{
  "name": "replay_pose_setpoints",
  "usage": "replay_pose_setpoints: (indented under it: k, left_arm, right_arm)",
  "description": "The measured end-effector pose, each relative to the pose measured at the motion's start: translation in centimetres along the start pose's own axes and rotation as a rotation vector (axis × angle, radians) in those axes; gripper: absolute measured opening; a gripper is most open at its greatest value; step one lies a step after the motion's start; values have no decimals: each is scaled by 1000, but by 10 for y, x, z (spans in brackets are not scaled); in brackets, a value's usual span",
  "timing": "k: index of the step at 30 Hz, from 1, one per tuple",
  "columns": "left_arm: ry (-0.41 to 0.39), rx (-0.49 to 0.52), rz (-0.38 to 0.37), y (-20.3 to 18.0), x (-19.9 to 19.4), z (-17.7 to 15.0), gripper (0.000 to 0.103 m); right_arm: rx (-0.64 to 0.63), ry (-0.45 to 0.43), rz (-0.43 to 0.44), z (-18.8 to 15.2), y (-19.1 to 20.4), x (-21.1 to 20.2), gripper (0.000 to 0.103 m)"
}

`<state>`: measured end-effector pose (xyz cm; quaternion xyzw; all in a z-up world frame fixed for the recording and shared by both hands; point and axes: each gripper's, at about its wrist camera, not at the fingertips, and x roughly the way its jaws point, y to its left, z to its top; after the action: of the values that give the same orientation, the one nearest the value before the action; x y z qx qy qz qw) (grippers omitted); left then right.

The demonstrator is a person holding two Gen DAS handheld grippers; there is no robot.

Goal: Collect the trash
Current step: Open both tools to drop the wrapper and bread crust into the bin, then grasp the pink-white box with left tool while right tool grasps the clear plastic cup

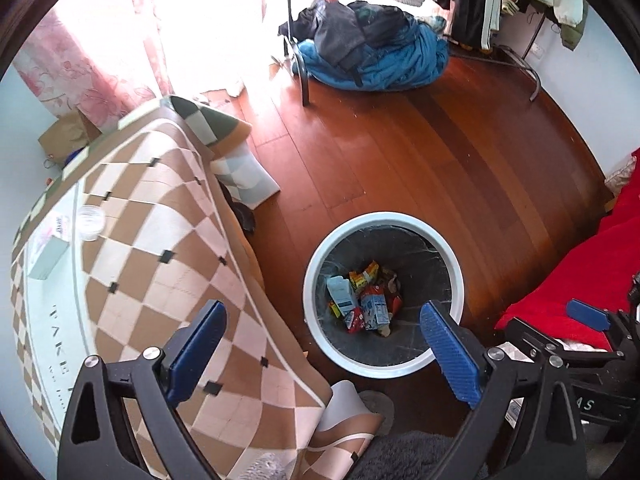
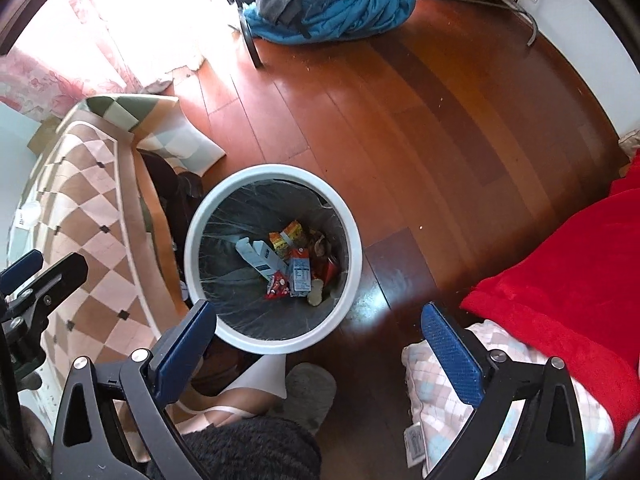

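Observation:
A round white trash bin (image 1: 318,256) with a dark liner stands on the wooden floor beside the table; it also shows in the right wrist view (image 2: 356,240). Inside lie several cartons and wrappers (image 1: 362,300) (image 2: 290,266). My left gripper (image 1: 322,354) is open and empty, above the bin's near rim and the table edge. My right gripper (image 2: 320,354) is open and empty, above the bin's near rim. The right gripper also shows at the right edge of the left wrist view (image 1: 588,316).
A table with a checkered brown cloth (image 1: 168,240) is on the left, with a clear cup (image 1: 91,222) and a pale box (image 1: 48,256) on it. A red blanket (image 2: 568,280) lies right. A blue clothes pile (image 1: 372,60) and rack legs stand far back.

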<state>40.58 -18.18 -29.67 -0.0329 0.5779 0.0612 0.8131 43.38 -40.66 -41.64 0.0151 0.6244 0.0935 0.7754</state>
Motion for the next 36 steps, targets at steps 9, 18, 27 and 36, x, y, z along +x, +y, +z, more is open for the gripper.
replay_pose_setpoints:
  k: [9,18,27,36]
  left_arm:
    - [-82,-11,-12,7,-59,-11,99]
    - [-184,-77,-20,51,-124,-15,99]
    - [-185,-279,176,210,-128,-30,99]
    - [-22,-256,459,362,-42,-58,99]
  right_arm:
    - [-17,-89,5,-22,15,-64,103]
    - [25,-182,113,-33,32,-142,103]
    - [-147,-172,260,13,181,-152,103]
    - [-389,30,245,66,398,-18,100]
